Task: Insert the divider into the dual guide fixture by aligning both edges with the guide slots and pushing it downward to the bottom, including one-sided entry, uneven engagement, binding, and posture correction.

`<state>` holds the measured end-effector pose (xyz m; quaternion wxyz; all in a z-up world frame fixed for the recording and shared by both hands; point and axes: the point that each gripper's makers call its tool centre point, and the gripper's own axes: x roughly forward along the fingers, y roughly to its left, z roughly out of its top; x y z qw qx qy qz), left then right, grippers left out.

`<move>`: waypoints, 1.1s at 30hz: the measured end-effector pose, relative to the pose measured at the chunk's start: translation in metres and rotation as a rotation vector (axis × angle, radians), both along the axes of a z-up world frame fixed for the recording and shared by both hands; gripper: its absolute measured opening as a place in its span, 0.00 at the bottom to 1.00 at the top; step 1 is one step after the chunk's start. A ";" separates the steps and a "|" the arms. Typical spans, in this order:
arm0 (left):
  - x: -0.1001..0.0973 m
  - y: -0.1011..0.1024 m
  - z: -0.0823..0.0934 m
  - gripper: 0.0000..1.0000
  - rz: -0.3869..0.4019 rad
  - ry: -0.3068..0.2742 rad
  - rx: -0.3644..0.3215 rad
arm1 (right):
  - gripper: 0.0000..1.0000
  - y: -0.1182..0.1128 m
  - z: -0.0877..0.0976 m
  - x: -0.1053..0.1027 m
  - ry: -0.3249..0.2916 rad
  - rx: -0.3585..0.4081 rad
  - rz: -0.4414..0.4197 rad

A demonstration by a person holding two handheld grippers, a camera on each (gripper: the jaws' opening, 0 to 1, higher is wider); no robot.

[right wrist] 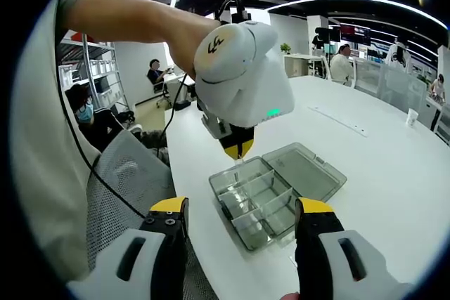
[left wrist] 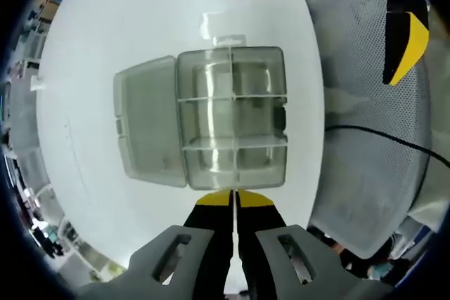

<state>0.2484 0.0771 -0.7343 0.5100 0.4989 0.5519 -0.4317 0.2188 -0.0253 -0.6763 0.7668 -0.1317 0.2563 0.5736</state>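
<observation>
Left gripper view: left gripper, jaws pinched together (holding anything? cannot tell), hangs over the box on the table; dividers sit slotted. Right gripper gapes wide, empty. A tilted push could bind one edge.

1. My box is clear plastic, lying flat on the white table, its hinged lid thrown open flat beside it.
2. Thin clear dividers stand upright in its slots, splitting it into compartments.
3. In my right gripper view it lies near the table's edge.
</observation>
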 end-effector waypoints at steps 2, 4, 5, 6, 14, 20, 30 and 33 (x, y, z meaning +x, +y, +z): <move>0.000 0.000 0.001 0.00 -0.001 0.000 0.001 | 0.58 0.000 0.000 0.000 0.000 0.000 0.001; 0.000 0.000 0.002 0.00 0.004 0.000 0.000 | 0.58 0.001 0.001 -0.001 -0.001 0.000 0.002; 0.000 0.000 0.002 0.00 0.004 -0.002 -0.002 | 0.58 0.001 0.000 -0.001 -0.001 0.000 0.002; 0.000 0.000 0.002 0.00 0.007 -0.001 0.000 | 0.58 0.001 0.000 -0.001 -0.001 0.001 0.003; 0.001 -0.002 0.005 0.00 0.008 -0.008 -0.002 | 0.59 0.001 0.001 -0.001 -0.001 0.000 0.002; 0.002 -0.002 0.002 0.00 0.009 -0.011 0.005 | 0.59 0.001 0.000 -0.001 0.000 0.002 0.002; 0.001 -0.002 0.003 0.00 0.011 -0.003 0.011 | 0.59 0.000 0.000 0.000 0.001 0.001 0.000; -0.002 -0.002 0.002 0.00 0.009 0.006 0.015 | 0.59 0.001 0.001 0.000 0.000 0.003 0.000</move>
